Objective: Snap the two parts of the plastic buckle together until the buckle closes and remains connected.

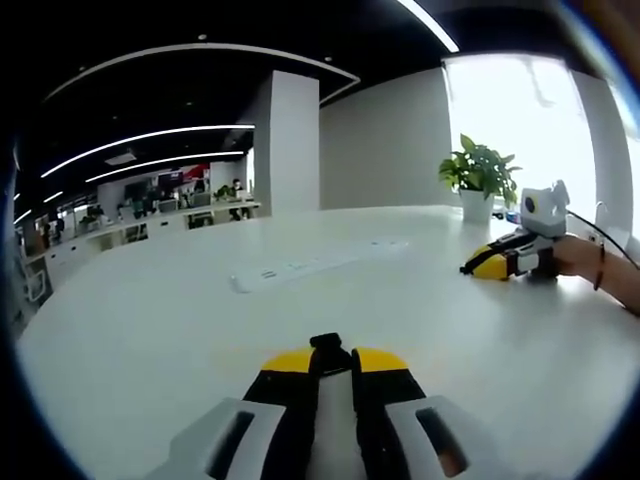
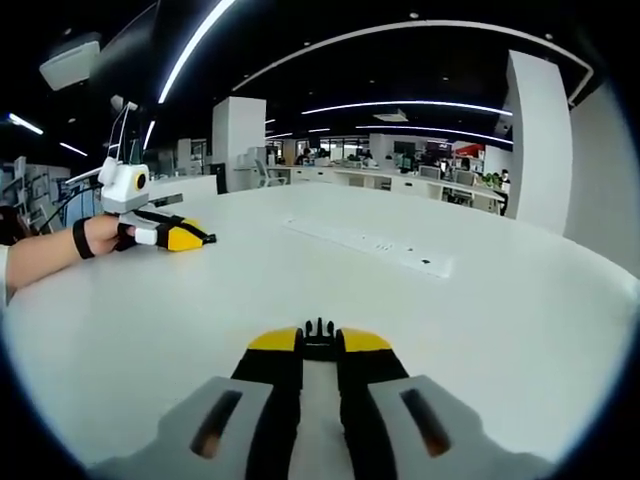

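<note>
I count two buckle halves, one in each gripper. In the left gripper view, my left gripper (image 1: 331,362) has its yellow-tipped jaws pressed nearly together on a small black buckle piece (image 1: 328,343) that sticks out just past the tips. In the right gripper view, my right gripper (image 2: 320,342) is closed the same way on the other black buckle part (image 2: 319,329), whose small prongs stand up above the tips. Both grippers sit low over one white worktop (image 1: 200,330).

The two halves are well apart. From the left gripper view I see the right gripper off to the right side of the worktop with a hand (image 1: 585,258) behind it. From the right gripper view I see the left gripper off to the left, also with a hand (image 2: 100,236) and a dark wristband behind it. At that size I cannot make out the buckle pieces at their tips.

On the worktop I count one long white power strip (image 1: 318,265) lying flat between the two sides, and one potted plant (image 1: 480,175) standing near the far edge by the bright window.
</note>
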A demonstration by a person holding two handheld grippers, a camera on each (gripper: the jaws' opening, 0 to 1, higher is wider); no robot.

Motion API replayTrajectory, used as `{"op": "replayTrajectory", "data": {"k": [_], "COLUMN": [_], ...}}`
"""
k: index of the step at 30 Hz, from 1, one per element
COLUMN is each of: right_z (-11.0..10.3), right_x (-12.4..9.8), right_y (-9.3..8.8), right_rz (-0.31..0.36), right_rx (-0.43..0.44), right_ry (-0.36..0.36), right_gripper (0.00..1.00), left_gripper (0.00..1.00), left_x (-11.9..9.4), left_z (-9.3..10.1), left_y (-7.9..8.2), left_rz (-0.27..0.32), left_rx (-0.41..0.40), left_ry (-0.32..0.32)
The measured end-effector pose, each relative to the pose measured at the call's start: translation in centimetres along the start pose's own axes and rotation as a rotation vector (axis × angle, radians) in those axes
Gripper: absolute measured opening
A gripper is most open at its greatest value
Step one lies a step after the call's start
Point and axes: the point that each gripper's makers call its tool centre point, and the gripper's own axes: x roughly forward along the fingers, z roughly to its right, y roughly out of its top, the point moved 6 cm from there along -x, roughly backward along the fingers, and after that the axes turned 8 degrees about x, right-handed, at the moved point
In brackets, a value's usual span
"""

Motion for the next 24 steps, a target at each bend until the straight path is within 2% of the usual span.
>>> {"op": "replayTrajectory", "data": {"k": [24], "right_z": [-0.15], "right_x": [-0.2], "right_y": [-0.07], "right_rz": [-0.011], "right_rx": [0.018], "right_ry": [0.01], "right_gripper": [0.12], "left_gripper": [0.12], "left_x": [-0.36], "left_z": [0.14], "left_y": [-0.15], "left_rz": [-0.003], "left_rx": [-0.015], "left_ry": [-0.015]}}
